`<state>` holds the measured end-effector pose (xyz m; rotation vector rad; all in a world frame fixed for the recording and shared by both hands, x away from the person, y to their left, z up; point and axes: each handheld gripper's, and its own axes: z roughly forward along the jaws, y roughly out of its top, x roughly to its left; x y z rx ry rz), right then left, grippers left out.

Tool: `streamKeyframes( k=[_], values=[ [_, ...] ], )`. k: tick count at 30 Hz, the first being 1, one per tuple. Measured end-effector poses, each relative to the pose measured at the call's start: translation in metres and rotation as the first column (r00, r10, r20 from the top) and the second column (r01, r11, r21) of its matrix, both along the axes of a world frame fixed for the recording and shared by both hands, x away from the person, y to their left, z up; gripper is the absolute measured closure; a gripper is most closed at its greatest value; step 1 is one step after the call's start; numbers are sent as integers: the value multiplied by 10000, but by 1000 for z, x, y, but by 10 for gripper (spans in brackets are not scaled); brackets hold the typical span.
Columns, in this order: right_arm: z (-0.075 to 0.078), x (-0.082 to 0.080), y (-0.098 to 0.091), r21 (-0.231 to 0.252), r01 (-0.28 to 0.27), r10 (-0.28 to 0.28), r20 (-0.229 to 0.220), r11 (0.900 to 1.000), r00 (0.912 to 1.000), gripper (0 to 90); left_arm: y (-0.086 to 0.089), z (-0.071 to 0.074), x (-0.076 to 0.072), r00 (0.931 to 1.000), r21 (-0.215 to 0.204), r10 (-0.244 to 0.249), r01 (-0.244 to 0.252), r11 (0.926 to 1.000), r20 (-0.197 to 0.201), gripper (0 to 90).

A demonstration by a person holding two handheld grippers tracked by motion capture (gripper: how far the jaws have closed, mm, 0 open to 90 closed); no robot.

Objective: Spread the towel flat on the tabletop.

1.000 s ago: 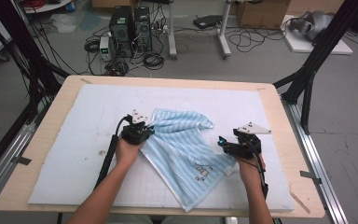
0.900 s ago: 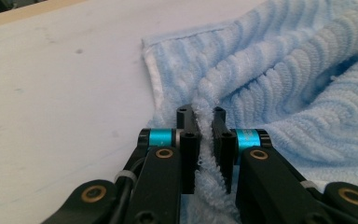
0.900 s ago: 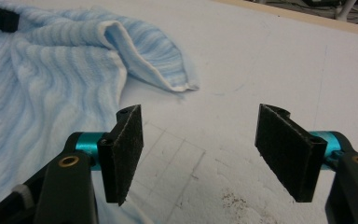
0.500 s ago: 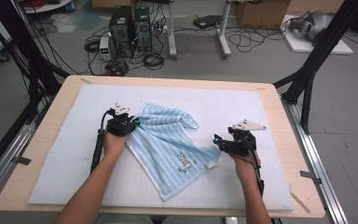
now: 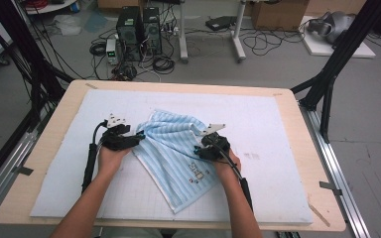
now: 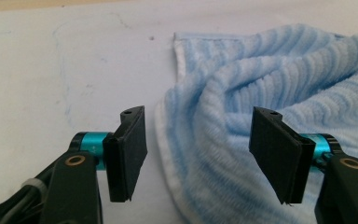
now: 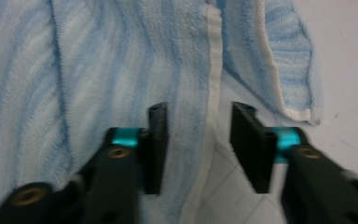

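A light blue striped towel (image 5: 173,148) lies crumpled on the white mat, with a small print near its lower end. My left gripper (image 5: 138,136) is at the towel's left edge. In the left gripper view its jaws (image 6: 200,156) have just been opening and stand wide apart; a raised fold of towel (image 6: 242,84) lies between them, untouched by the pads. My right gripper (image 5: 198,150) is over the towel's right side. Its jaws (image 7: 198,149) have just been closing and still show a gap, with the towel's white hem (image 7: 212,93) running between them.
The white gridded mat (image 5: 278,129) covers a wooden tabletop (image 5: 305,148) with bare room on the left and right of the towel. Black frame legs (image 5: 327,84) stand at the table's far corners. Computers and cables (image 5: 139,29) sit on the floor beyond.
The towel has shifted left and bunched up with the left hand, whose jaws have opened. The right hand has moved left from beside the towel onto its right edge, jaws narrower.
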<state>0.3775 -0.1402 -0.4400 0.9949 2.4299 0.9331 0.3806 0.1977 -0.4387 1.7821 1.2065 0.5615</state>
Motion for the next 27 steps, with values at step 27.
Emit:
streamKeyframes(
  k=[27],
  values=[
    [28, -103, -87, -418, -111, 125, 316, 9991, 9994, 617, -1, -5, -12, 9982, -144, -598, 598, 9981, 4, 368]
  ],
)
